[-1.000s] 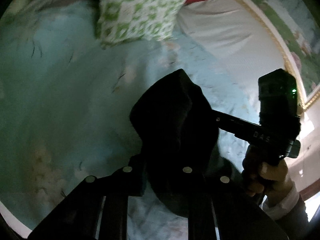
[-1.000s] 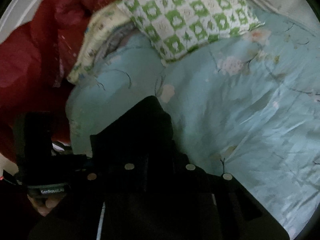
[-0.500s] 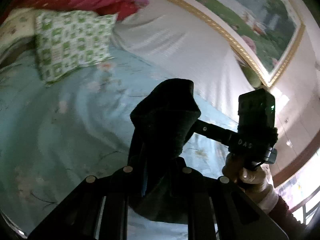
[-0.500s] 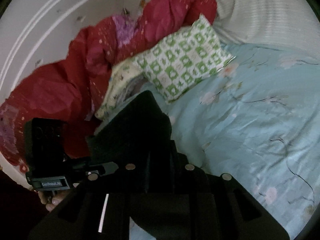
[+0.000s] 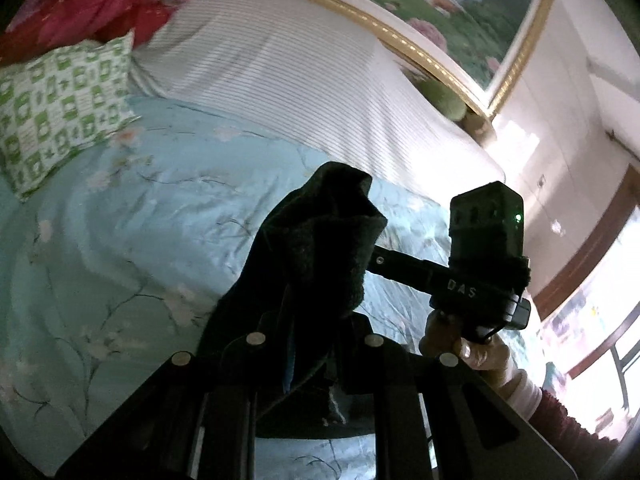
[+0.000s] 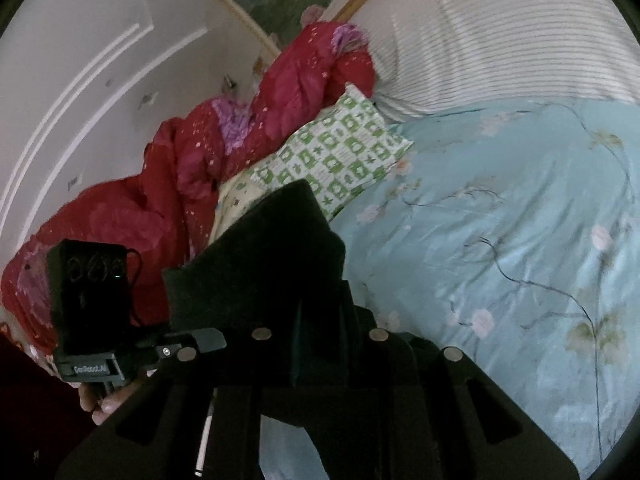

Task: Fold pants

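Note:
The pants (image 5: pixel 320 256) are black fabric, bunched and lifted above the light blue floral bedspread (image 5: pixel 120 216). My left gripper (image 5: pixel 316 340) is shut on one part of the pants; the cloth rises between its fingers. My right gripper (image 6: pixel 316 332) is shut on another part of the pants (image 6: pixel 272 268). In the left wrist view the right gripper's body (image 5: pixel 480 272) reaches into the cloth from the right, held by a hand. In the right wrist view the left gripper's body (image 6: pixel 92 312) sits at the left, close beside. Fingertips are hidden by the fabric.
A green-and-white checked pillow (image 5: pixel 60 100) lies at the bed's head, also seen in the right wrist view (image 6: pixel 332 152). A red quilt (image 6: pixel 160 200) is piled beside it. A striped white headboard cushion (image 5: pixel 300 80), a framed picture (image 5: pixel 460 8) and a window (image 5: pixel 600 320) lie beyond.
Both grippers have risen and tilted up with the pants held in them; the views swung from the bedspread toward the headboard and wall. The two grippers stay close together.

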The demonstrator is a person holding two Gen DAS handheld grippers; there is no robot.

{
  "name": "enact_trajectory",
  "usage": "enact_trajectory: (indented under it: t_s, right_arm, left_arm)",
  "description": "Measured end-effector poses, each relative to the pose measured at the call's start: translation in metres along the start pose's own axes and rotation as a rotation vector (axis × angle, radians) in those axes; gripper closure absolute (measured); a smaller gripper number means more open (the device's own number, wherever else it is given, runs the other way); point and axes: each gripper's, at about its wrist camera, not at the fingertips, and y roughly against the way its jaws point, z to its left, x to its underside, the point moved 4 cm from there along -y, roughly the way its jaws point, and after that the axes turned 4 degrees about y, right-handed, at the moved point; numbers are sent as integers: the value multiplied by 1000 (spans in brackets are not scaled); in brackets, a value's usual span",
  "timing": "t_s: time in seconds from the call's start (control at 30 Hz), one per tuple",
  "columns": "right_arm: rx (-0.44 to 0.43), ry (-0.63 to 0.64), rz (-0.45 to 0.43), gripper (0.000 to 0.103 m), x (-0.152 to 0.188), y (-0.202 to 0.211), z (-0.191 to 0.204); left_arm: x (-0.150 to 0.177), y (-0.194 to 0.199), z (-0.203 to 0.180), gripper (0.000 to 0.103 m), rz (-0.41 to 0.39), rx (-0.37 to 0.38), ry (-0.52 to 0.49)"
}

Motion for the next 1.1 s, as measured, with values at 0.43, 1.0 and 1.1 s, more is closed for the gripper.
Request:
enact_trajectory:
  t_s: [0.43,1.0,1.1]
  right_arm:
    - [43,-97,-69,87,46,52,-38]
    - [116,-217,-116,89,105,96,-75]
    - [134,-225,-119,89,110,103,-76]
  left_arm:
    - [40,-45,-45,88,117,30,-95]
    - [95,-92,-89,88,222,9,-268]
    - [101,-96,-95,88,230,10,-296]
